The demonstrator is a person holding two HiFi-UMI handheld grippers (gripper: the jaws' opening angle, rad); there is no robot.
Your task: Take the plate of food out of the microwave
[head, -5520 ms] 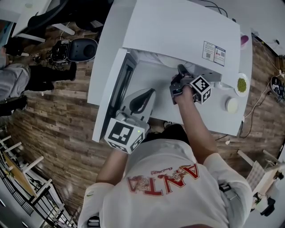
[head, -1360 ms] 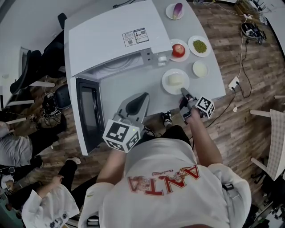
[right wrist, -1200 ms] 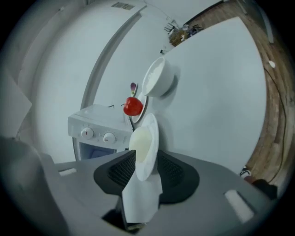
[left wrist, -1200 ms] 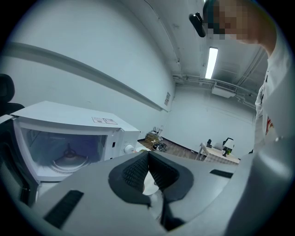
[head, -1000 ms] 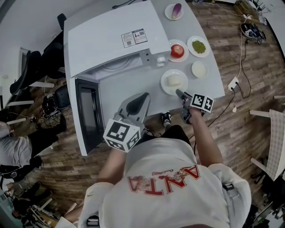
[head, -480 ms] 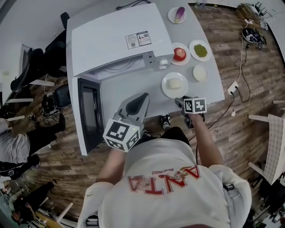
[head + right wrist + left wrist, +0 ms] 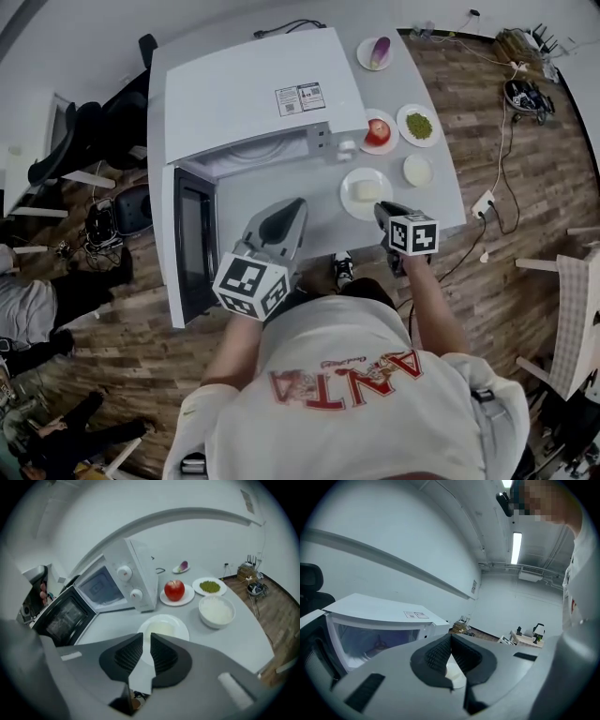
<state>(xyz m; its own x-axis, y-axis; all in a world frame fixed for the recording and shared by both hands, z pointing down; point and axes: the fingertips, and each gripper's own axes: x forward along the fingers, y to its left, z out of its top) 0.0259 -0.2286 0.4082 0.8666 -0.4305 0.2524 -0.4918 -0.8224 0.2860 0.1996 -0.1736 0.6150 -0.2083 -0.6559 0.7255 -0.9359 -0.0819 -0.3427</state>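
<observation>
The white plate with a pale block of food rests on the grey table, in front of the microwave, whose door hangs open to the left. My right gripper hovers just short of the plate's near rim. In the right gripper view its jaws are closing with a narrow gap and nothing between them, and the plate lies just beyond the tips. My left gripper is held over the table before the microwave's open mouth. Its pads meet, empty.
Behind the plate stand an apple on a plate, a dish of green peas, a bowl of rice and a small purple item on a saucer. The table's edge runs close on the right. Chairs stand at the far left.
My right gripper has let go of the plate's rim, drawn back a little toward me, and its jaws have narrowed. The plate stays on the table. The left gripper has hardly moved.
</observation>
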